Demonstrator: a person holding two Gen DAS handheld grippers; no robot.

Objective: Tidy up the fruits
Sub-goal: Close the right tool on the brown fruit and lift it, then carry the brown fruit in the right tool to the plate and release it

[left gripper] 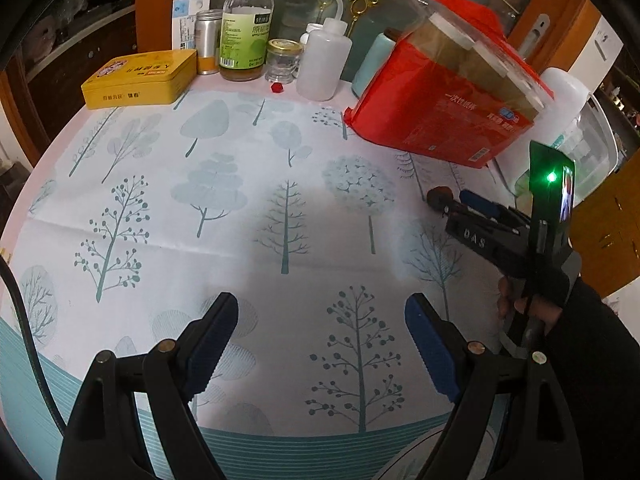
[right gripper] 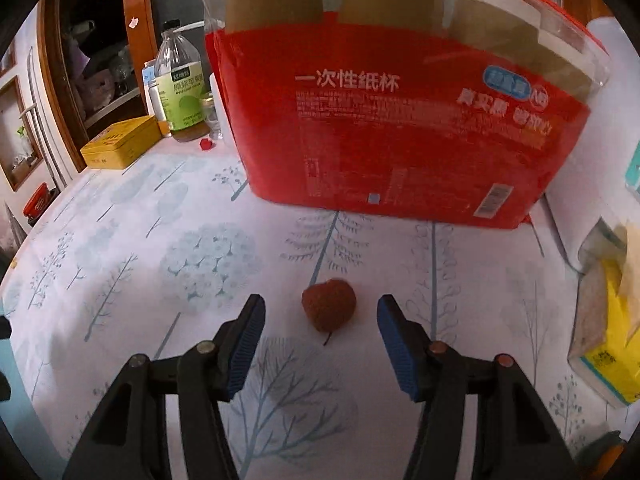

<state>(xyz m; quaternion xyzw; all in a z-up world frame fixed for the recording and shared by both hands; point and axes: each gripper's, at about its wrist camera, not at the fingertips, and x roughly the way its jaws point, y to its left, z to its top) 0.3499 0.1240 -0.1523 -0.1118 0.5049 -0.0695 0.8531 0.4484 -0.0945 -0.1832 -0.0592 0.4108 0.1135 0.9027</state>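
A small reddish-brown lychee (right gripper: 329,309) with a short stem lies on the tree-patterned tablecloth (right gripper: 160,240). My right gripper (right gripper: 321,312) stands open around it, a blue pad on each side with a clear gap to the fruit. From the left wrist view the same fruit (left gripper: 439,197) shows dark at the tip of the right gripper (left gripper: 456,200), held by a hand in a dark sleeve. My left gripper (left gripper: 322,312) hangs open over bare cloth with nothing between its pads.
A red pack of paper cups (right gripper: 400,128) stands just behind the fruit. A yellow tin (left gripper: 140,78), a vinegar bottle (left gripper: 246,24), a small jar (left gripper: 284,60) and a white squeeze bottle (left gripper: 322,64) line the far edge. A yellow tissue pack (right gripper: 612,344) lies right.
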